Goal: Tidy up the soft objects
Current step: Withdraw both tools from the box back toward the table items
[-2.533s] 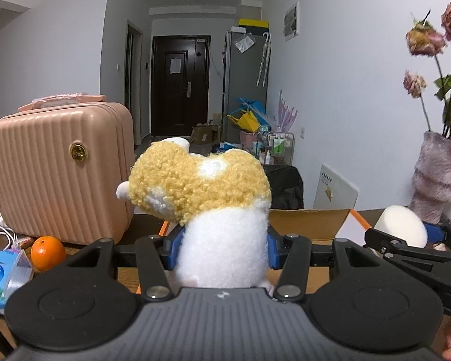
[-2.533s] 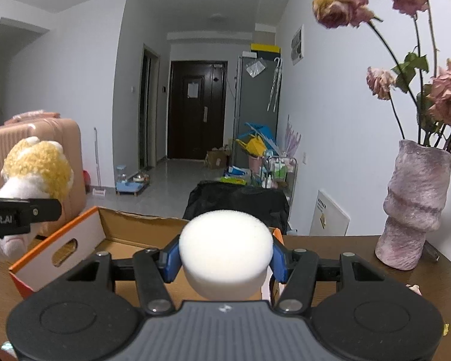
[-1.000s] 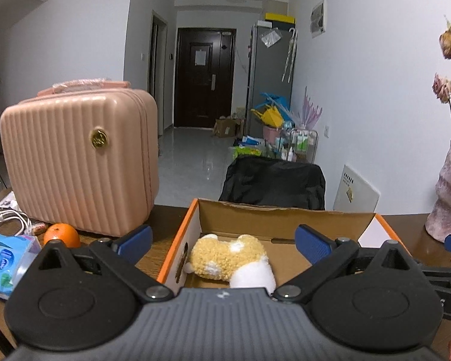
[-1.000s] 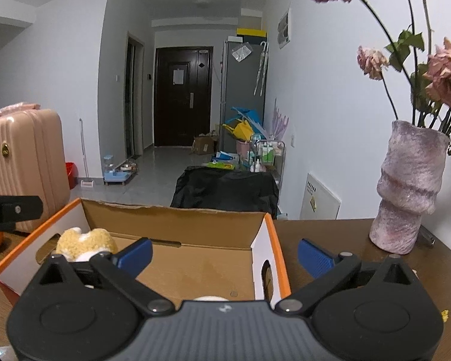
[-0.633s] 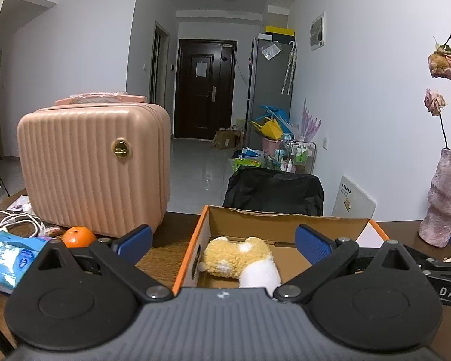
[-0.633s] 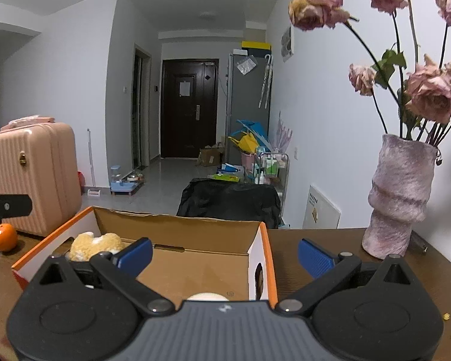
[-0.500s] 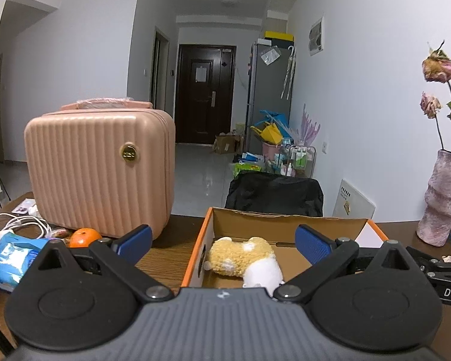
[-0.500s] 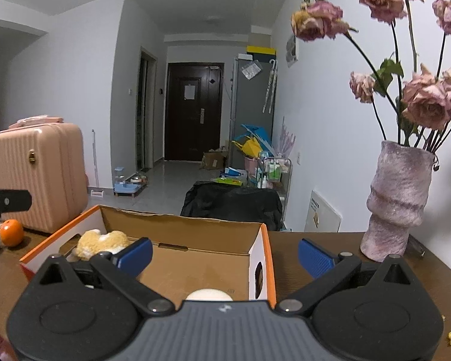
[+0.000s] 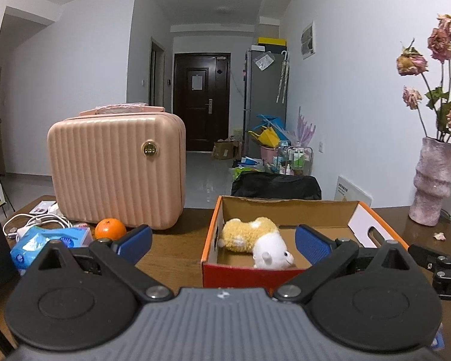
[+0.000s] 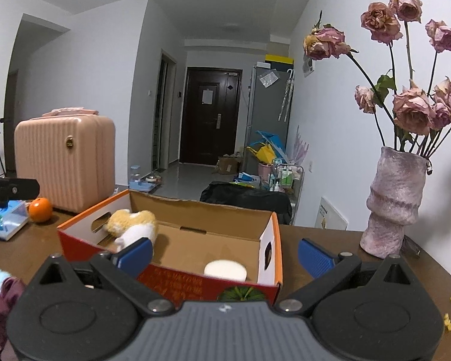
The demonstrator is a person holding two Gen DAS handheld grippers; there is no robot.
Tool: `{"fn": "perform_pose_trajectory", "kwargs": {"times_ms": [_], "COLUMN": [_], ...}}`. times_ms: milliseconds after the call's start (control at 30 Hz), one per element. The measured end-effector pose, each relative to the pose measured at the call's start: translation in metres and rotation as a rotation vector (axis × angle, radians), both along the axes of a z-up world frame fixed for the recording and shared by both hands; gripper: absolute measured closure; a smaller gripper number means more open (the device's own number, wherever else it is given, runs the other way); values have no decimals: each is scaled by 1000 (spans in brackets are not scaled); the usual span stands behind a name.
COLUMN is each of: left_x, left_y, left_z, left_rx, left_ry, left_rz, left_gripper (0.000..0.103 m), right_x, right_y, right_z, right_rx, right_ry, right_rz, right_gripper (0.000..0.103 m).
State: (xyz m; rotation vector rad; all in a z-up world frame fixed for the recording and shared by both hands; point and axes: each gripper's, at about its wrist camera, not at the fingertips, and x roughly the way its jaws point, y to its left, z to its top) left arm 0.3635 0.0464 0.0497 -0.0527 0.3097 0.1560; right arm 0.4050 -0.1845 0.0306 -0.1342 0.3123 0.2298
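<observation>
now both hand-held grippers are sitting released and empty: the left hand-held gripper and right hand-held gripper at lower centre of their frames. the yellow-and-white plush toy is lying in the orange cardboard box at centre, the round white sponge sitting apart near its right wall.

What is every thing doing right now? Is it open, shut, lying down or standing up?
Left gripper: open, empty.
Right gripper: open, empty.
Cardboard box: open on top, two things inside.
Plush toy: lying on its side in the box.
White sponge: lying flat in the box.
Pink suitcase: shut, upright.
Vase: upright, holding dried roses.
</observation>
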Motion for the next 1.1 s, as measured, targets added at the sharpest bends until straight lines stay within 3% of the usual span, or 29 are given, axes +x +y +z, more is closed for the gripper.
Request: {"fn": "perform_pose_trajectory", "kwargs": {"times_ms": [1100], "left_x": [-160], "left_y": [-15], "left_z": [-40], "left_rx": [-8], "left_ry": [46], "left_rz": [-90], "left_gripper": [0], "right_x": [-166], "right_y": [-9], "right_z": [-41], "right_rx": [8], "right_ry": [44], "right_rz": [42], "right_gripper": [0]}}
